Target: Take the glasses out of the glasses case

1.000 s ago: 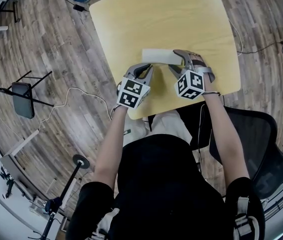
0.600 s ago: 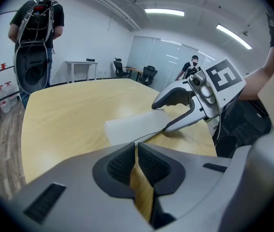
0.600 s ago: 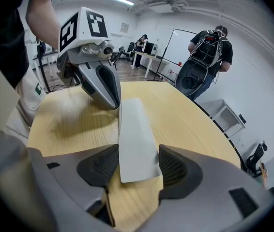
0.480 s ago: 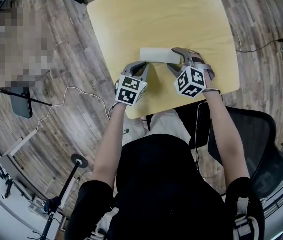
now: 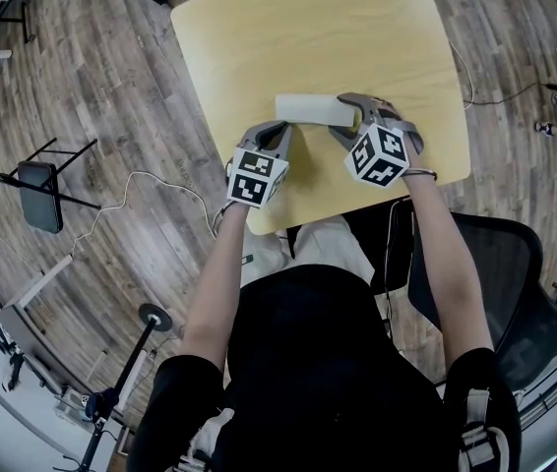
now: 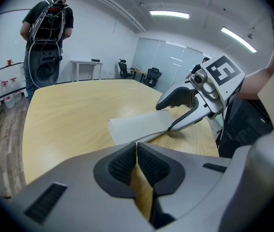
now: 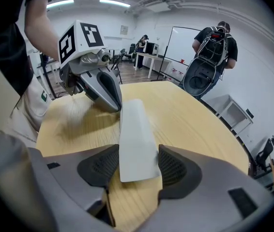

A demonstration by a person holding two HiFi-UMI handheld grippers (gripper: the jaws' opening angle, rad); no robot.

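A long white glasses case (image 5: 306,108) lies closed on the pale wooden table (image 5: 308,37), near its front edge. My right gripper (image 5: 345,119) holds the case's right end. In the right gripper view the case (image 7: 137,129) sits between the pads (image 7: 175,168), touching both. My left gripper (image 5: 286,134) rests just in front of the case's left half, shut on nothing; its pads (image 6: 122,161) meet. From the left gripper view the case (image 6: 139,127) lies ahead with the right gripper (image 6: 165,117) clamped on its far end. No glasses show.
The table's front edge (image 5: 357,209) runs right under both grippers. A black office chair (image 5: 495,264) stands at my right, a black stand (image 5: 42,190) and a cable (image 5: 151,180) on the floor at left. A person with a backpack (image 6: 47,28) stands beyond the table.
Hardly anything moved. The right gripper's marker cube has turned a little to the right, still on the case's end. The left gripper stays shut beside the case.
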